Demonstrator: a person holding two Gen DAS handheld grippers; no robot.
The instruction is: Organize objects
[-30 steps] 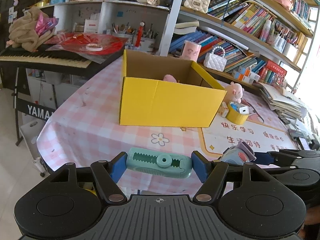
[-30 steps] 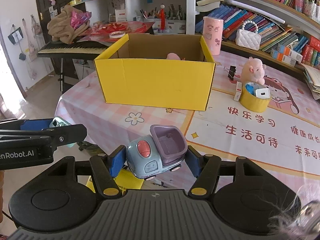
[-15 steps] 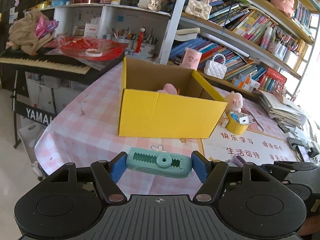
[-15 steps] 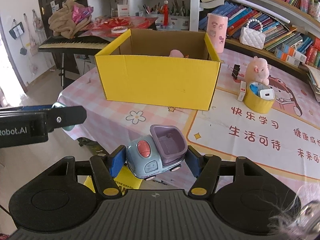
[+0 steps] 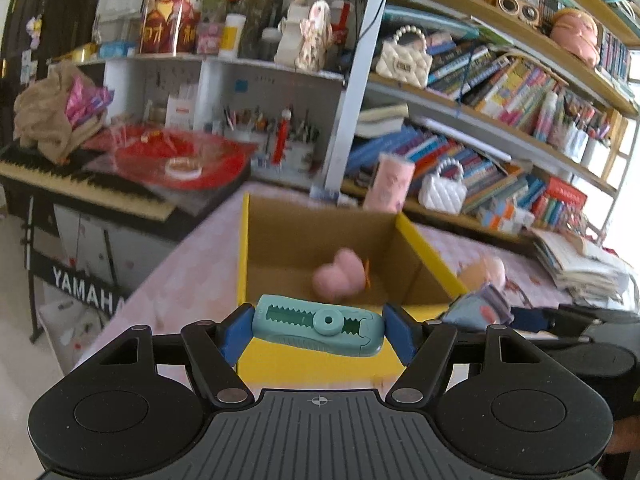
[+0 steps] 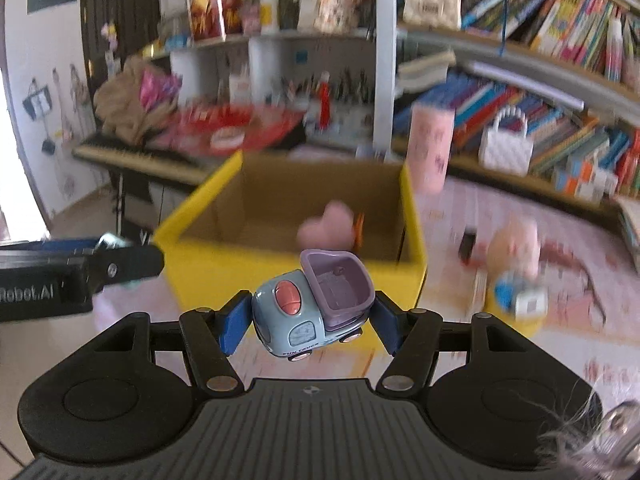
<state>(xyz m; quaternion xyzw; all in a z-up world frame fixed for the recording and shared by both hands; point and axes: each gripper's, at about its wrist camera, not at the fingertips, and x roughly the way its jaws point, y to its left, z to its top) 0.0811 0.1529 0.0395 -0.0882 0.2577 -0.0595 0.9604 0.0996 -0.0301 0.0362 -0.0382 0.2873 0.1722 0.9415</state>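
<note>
My left gripper (image 5: pixel 318 330) is shut on a teal correction-tape dispenser (image 5: pixel 318 326), held crosswise just above the near wall of the open yellow cardboard box (image 5: pixel 256 248). My right gripper (image 6: pixel 308 322) is shut on a small blue toy truck (image 6: pixel 304 316) with a purple bed, in front of the same box (image 6: pixel 192 256). A pink plush toy (image 5: pixel 340 274) lies inside the box. In the left wrist view the truck (image 5: pixel 478 308) and the right gripper's finger show at the right; the left gripper's finger (image 6: pixel 120 264) shows at the left of the right wrist view.
The box stands on a pink checked tablecloth (image 5: pixel 192 280). To its right are a pink plush pig (image 6: pixel 518 242), a yellow tape roll (image 6: pixel 516 314) holding small items, a pink cup (image 6: pixel 430 148) and a black clip (image 6: pixel 466 244). A keyboard piano (image 5: pixel 80 192) and bookshelves (image 5: pixel 500 132) stand behind.
Both grippers have moved forward and up toward the yellow box with their objects still gripped. The box now looms close and its inside shows more.
</note>
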